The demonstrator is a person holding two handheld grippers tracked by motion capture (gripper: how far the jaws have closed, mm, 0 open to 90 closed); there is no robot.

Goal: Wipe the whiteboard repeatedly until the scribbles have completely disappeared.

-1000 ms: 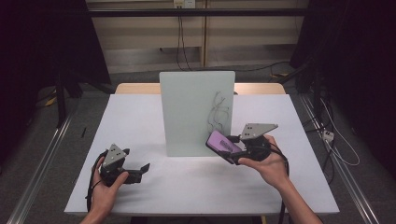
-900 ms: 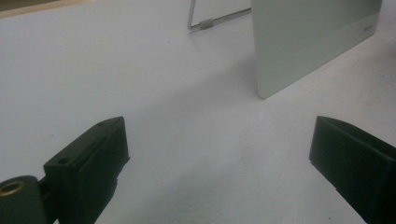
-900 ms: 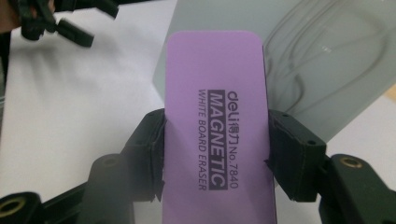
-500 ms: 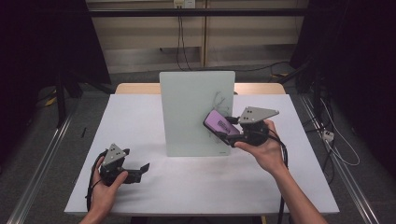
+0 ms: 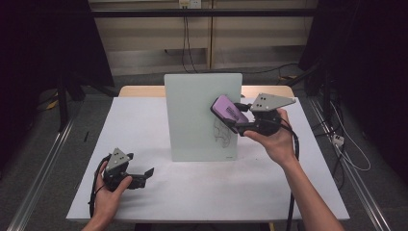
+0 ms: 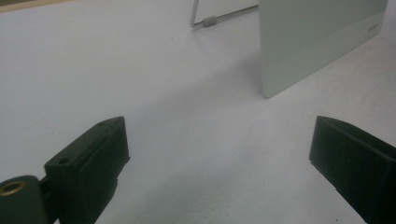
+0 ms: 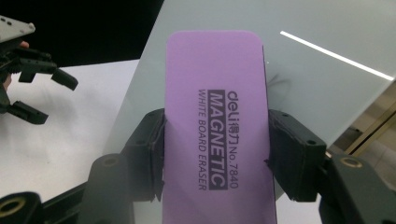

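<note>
Eraser (image 5: 230, 111) rising from lower right toward frame centre, now pressing against upright whiteboard (image 5: 192, 106); wiping of scribbles (image 5: 222, 137) commencing. Right gripper (image 5: 239, 120) clamping eraser; left gripper (image 5: 144, 174) resting wide open, empty, lower left.

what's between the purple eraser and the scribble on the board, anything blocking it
Nothing visible. The right gripper is shut on the purple eraser and holds it against the upper right part of the whiteboard. The scribble lies just below it on bare board. The left gripper rests open on the table, well off to the side.
</note>
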